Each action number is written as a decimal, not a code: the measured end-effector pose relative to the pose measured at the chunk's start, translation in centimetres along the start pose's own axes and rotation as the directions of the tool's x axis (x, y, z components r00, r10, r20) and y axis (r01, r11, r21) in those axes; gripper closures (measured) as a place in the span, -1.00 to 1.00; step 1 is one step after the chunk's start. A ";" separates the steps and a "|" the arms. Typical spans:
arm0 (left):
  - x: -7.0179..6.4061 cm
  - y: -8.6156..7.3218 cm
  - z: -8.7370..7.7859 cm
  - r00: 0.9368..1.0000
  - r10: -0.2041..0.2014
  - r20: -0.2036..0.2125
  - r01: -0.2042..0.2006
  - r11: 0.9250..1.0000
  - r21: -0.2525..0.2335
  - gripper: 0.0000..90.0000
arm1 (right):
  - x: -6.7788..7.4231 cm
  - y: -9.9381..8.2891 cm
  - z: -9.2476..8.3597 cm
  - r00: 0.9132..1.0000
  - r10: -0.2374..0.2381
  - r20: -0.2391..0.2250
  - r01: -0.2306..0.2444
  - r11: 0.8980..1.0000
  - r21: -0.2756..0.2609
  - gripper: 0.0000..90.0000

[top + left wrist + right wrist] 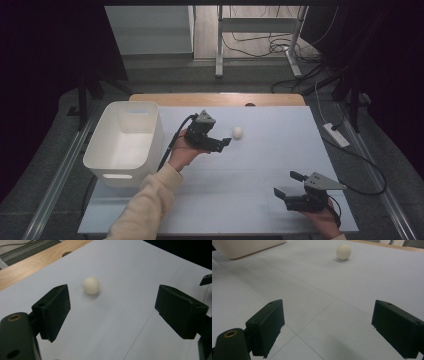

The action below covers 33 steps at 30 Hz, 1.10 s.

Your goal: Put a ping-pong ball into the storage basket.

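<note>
A pale grey table top (280,165) with a wooden far edge (215,99) stands on grey floor (200,75). Black cables (260,47) trail beneath a white metal frame (260,25); the surroundings are dark.

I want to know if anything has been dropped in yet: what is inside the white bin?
The white bin looks empty: its bare floor and far wall show. The strip behind its near wall is hidden. The ball lies on the table by the left gripper.

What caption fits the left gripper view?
Open left gripper facing a small white ball on the pale table.

Left gripper (222,142) raised mid-table, jaws spread wide, right gripper (287,184) low near table edge, jaws apart
</note>
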<state>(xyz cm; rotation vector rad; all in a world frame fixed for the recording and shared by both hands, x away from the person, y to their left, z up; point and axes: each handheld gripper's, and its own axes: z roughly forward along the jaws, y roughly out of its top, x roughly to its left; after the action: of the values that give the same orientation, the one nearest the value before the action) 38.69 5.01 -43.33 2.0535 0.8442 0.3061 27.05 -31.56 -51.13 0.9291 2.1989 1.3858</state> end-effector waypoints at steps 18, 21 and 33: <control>0.6 -0.2 2.0 1.000 -0.005 -0.011 0.005 0.999 0.034 -0.69 | 0.0 0.0 0.0 1.000 -0.002 0.001 0.002 1.000 0.003 -0.76; 0.7 -0.2 2.3 1.000 0.001 -0.012 0.000 0.999 0.037 -0.69 | 0.0 0.0 0.0 1.000 -0.002 0.001 0.002 1.000 0.004 -0.76; 1.1 -0.3 3.7 1.000 -0.007 -0.020 0.008 0.998 0.065 -0.69 | 0.0 -0.1 0.0 1.000 -0.002 0.002 0.002 1.000 0.005 -0.75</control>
<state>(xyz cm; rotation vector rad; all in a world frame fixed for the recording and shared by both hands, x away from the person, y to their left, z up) 41.18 3.55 -45.87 2.1102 0.8842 0.2989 27.03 -31.56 -51.19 0.9293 2.2017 1.3783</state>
